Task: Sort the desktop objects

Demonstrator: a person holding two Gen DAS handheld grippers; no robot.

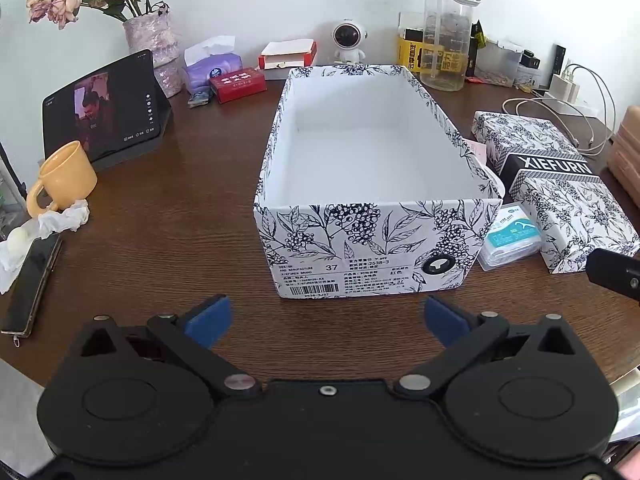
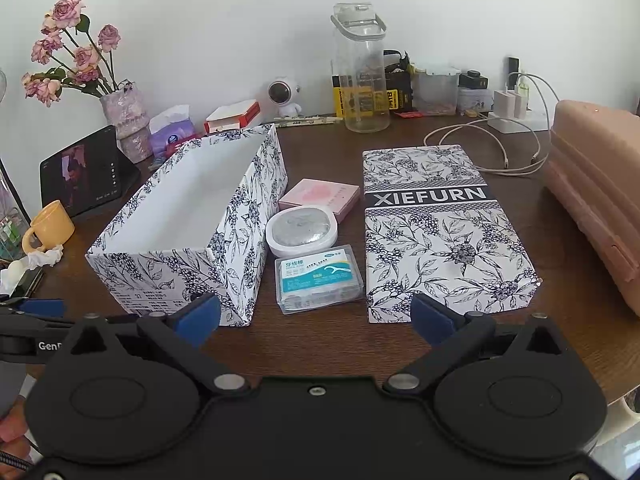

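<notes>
From the left wrist: left gripper (image 1: 327, 317) spread wide, gripping nothing, facing empty floral box (image 1: 376, 276), label "37".

From the right wrist: right gripper (image 2: 316, 316) likewise agape, empty; between box and "XIEFURN" lid (image 2: 440, 224), floss case (image 2: 318, 278), round tin (image 2: 301, 230), pink box (image 2: 320, 196).

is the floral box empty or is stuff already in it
Empty. The open floral box shows only its bare white floor in the left wrist view; its lid lies beside it on the desk.
</notes>
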